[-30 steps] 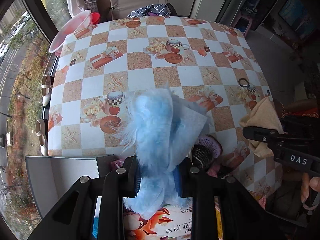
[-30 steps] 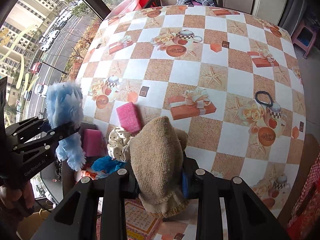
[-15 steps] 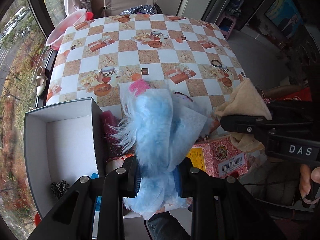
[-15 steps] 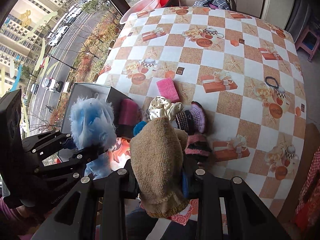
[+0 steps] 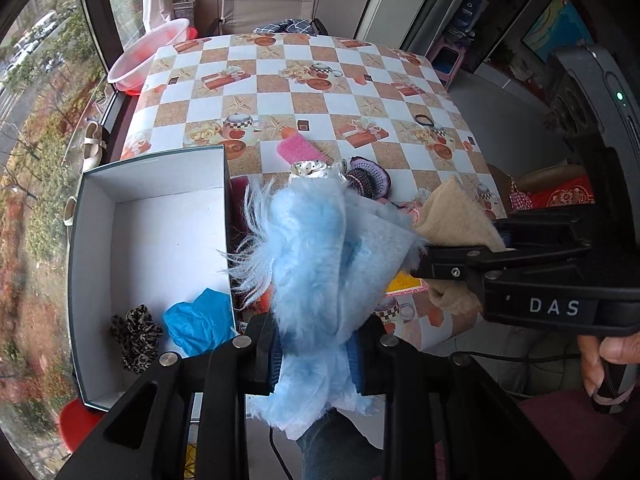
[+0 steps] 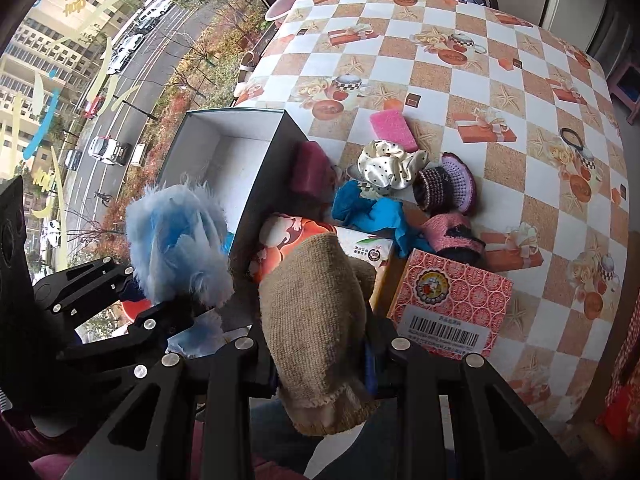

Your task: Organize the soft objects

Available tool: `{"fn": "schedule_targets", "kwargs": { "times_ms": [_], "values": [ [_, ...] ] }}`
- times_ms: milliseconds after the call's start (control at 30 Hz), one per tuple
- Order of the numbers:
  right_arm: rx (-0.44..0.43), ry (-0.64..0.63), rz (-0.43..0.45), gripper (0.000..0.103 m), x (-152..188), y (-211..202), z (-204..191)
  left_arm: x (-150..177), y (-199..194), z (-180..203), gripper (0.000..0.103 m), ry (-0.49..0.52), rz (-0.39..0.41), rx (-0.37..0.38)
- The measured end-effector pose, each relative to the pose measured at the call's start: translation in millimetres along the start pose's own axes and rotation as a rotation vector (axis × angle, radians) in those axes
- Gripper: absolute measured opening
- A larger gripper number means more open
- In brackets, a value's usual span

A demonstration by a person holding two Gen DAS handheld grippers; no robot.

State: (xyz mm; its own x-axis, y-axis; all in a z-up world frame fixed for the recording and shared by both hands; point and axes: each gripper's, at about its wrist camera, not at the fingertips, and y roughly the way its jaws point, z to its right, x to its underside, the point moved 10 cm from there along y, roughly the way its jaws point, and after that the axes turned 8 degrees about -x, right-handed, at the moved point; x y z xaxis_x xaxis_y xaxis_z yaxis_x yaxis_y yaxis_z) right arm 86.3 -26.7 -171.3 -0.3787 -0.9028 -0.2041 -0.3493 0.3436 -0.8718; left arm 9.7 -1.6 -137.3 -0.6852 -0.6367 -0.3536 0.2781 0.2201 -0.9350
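My left gripper [image 5: 316, 356] is shut on a fluffy light-blue cloth [image 5: 320, 248], which stands up between its fingers near the right wall of an open white-lined box [image 5: 96, 240]. In the box lie a leopard scrunchie [image 5: 138, 336] and a blue cloth [image 5: 198, 322]. My right gripper [image 6: 324, 364] is shut on a tan knitted piece [image 6: 316, 312], held above the table's near edge. The right wrist view shows the blue fluffy cloth [image 6: 176, 240] in the left gripper [image 6: 158, 298] at the left, over the box [image 6: 224, 156].
On the checked tablecloth [image 6: 500, 92] lie a pink sponge [image 6: 394, 130], a dotted white scrunchie [image 6: 390, 168], purple crocheted pieces [image 6: 452, 184], a blue cloth [image 6: 368, 212], a maroon block [image 6: 312, 168], a black hair tie [image 6: 572, 136] and a red printed carton [image 6: 448, 304]. A pink basin [image 5: 150, 54] stands far left.
Both grippers have drawn back toward the table's near edge and risen with their cloths. The box, the pile of soft things and the red carton have come into view.
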Motion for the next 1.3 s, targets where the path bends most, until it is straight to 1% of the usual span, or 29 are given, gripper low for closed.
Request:
{"fn": "schedule_targets", "kwargs": {
  "times_ms": [100, 200, 367, 467, 533, 633, 700, 767, 833, 967, 1033, 1133, 1233, 1300],
  "values": [
    [-0.010, -0.011, 0.006, 0.031, 1.6, 5.8, -14.0, 7.0, -8.3, -14.0, 0.029, -0.016, 0.016, -0.024],
    [-0.015, -0.046, 0.003, 0.031, 4.1, 8.8, -30.0, 12.8, -19.9, -28.6, 0.029, -0.066, 0.049, -0.046],
    [-0.022, -0.138, -0.026, 0.031, 10.3, 15.2, -49.7, 28.5, -30.8, -55.7, 0.029, -0.214, 0.078, -0.099],
    [-0.050, -0.156, -0.041, 0.031, 19.9, 19.7, -56.4, 52.4, -32.2, -72.1, 0.029, -0.311, 0.036, -0.120],
    [-0.071, -0.154, -0.049, 0.031, 28.3, 24.0, -59.8, 70.9, -32.6, -80.5, 0.029, -0.341, -0.001, -0.143],
    [-0.092, -0.139, -0.073, 0.031, 37.4, 36.3, -64.1, 88.4, -36.2, -94.3, 0.029, -0.370, -0.014, -0.164],
    [-0.097, -0.136, -0.087, 0.031, 39.6, 42.2, -70.3, 89.8, -36.3, -105.1, 0.029, -0.390, -0.009, -0.164],
    [-0.085, -0.160, -0.085, 0.031, 35.9, 44.7, -79.0, 85.2, -36.2, -115.7, 0.029, -0.396, 0.007, -0.160],
    [-0.073, -0.161, -0.074, 0.031, 25.2, 47.5, -86.3, 78.4, -35.2, -125.4, 0.029, -0.382, 0.024, -0.150],
    [-0.049, -0.125, -0.050, 0.031, -2.9, 63.5, -103.8, 68.0, -28.1, -147.4, 0.029, -0.306, 0.041, -0.142],
    [-0.056, -0.095, -0.058, 0.031, -12.4, 76.5, -116.2, 65.2, -22.5, -160.3, 0.029, -0.275, 0.041, -0.133],
    [-0.028, -0.107, -0.086, 0.031, -21.7, 96.7, -134.2, 61.0, -12.4, -176.4, 0.029, -0.244, 0.036, -0.123],
    [-0.010, -0.110, -0.116, 0.031, -28.8, 113.4, -145.8, 56.7, -3.4, -189.1, 0.029, -0.236, 0.041, -0.103],
    [0.010, -0.113, -0.133, 0.031, -32.9, 123.5, -149.3, 55.1, 5.8, -195.3, 0.029, -0.240, 0.030, -0.087]
  ]
}}
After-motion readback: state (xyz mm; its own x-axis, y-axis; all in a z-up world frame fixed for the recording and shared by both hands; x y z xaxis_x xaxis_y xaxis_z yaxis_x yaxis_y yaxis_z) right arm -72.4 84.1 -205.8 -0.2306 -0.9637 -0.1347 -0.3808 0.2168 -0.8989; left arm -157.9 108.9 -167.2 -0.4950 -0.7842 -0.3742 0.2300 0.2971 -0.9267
